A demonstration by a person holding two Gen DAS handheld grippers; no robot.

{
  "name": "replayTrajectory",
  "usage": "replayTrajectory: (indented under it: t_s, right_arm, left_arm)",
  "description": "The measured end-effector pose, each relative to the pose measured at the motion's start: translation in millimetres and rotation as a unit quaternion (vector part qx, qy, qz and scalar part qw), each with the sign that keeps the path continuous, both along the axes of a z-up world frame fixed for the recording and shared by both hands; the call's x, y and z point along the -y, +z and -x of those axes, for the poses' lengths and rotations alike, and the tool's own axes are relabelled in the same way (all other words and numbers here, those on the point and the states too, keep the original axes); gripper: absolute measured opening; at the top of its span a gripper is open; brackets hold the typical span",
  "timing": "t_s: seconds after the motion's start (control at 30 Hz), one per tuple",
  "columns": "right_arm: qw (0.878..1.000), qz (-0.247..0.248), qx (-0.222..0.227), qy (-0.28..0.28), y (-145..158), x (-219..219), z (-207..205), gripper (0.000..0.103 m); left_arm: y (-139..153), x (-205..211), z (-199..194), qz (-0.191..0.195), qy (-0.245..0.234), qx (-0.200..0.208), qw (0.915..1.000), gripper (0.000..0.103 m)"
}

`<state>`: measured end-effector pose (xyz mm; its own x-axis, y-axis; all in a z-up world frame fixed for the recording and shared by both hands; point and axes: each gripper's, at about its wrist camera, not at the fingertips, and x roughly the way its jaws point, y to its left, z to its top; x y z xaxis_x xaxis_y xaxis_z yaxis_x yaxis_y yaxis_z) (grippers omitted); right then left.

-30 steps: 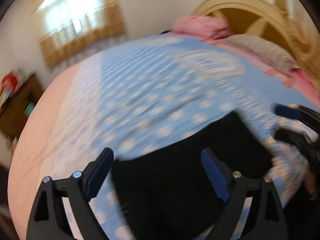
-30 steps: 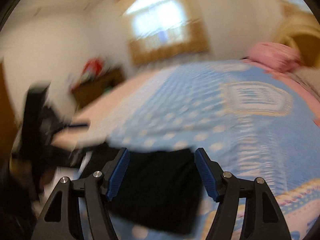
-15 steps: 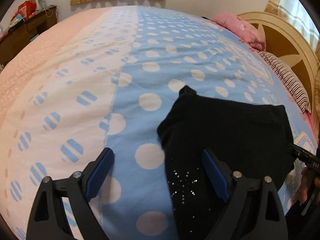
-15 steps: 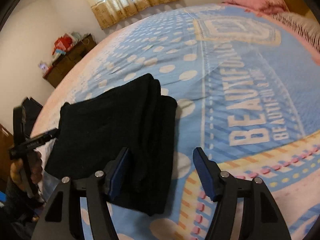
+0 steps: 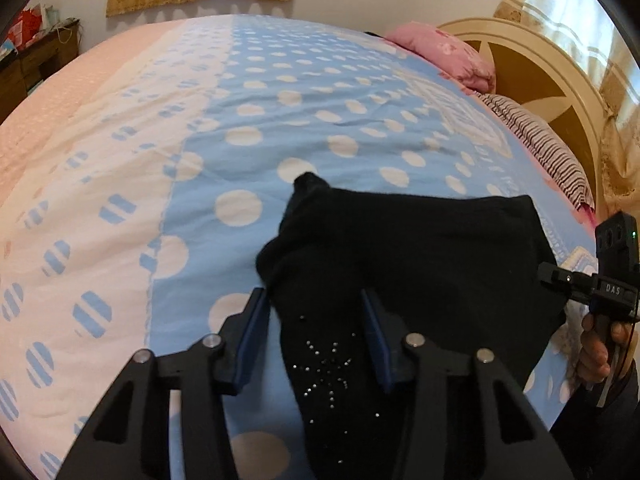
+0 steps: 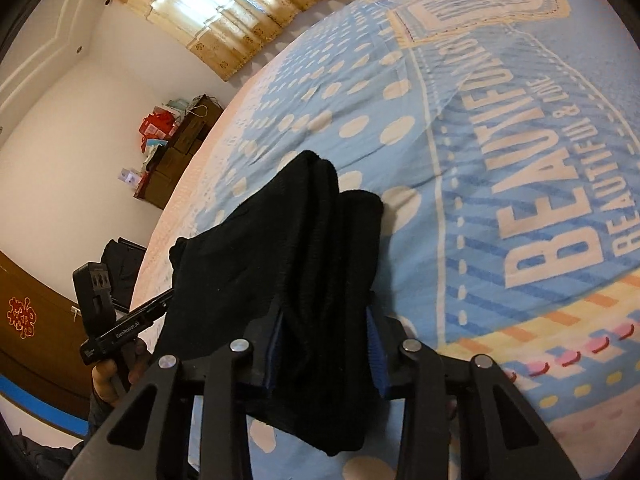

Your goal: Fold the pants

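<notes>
On the bed with the blue, white-dotted quilt (image 5: 328,120), the black knit pants (image 5: 420,256) lie folded into a thick bundle near the edge closest to the person, one pointed corner sticking out toward the middle of the quilt. A patch of small rhinestones shows on the near part in the left wrist view.

The left tongs (image 5: 316,336) stand partly closed, their blue pads on either side of the near left edge of the bundle; the left pad sits just beside the cloth, so I cannot tell whether they have pinched it. The right tongs (image 6: 324,344) are narrowed around the stacked layers at the other end, and the pads look pressed against the fabric, gripping it.

The step in hand seems to be taking both ends of the bundle for another fold or to shift it. To do it well, each pair of tongs should catch every layer, not only the top one, and close fully before any lifting. Both ends should rise together and level, so the thick knit does not slide apart or unroll.
</notes>
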<state>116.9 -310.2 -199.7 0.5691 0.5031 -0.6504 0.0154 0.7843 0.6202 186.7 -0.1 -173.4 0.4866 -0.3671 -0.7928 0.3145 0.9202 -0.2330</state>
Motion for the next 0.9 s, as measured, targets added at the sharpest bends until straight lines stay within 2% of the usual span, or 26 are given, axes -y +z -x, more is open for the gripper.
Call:
replayTrajectory:
  t_s: [0.07,0.1,0.23,0.43,0.6,0.73,0.9]
  right_arm:
    - [1.0,-0.001,0.0,-0.004,0,0,-1,0.033]
    - [1.0,0.002,0.004,-0.004,2,-2,0,0.029]
    - [0.999,0.037,0.022,0.006,16,-16,3,0.026]
    - [0.996,0.058,0.053,0.053,62,-39,-18,0.024]
    - [0.984,0.097,0.079,0.13,95,-99,-71,0.024]
    - [0.978,0.08,0.082,0.172,100,-147,-116,0.024]
    - [0.968,0.062,0.099,0.223,98,-218,-160,0.024]
  left_arm:
    - [0,0,0,0.011,-0.007,0.0,0.9999,0.04]
    - [1,1,1,0.014,-0.015,0.003,0.9998,0.031]
    - [8,6,9,-0.011,-0.024,0.031,0.9992,0.017]
    - [35,-30,6,0.045,-0.001,0.045,0.9979,0.012]
    - [58,-76,6,0.032,0.045,0.078,0.9954,0.012]
    - [71,-131,5,0.012,0.1,0.093,0.9905,0.012]
    - [82,-192,6,-0.02,0.165,0.108,0.9802,0.012]
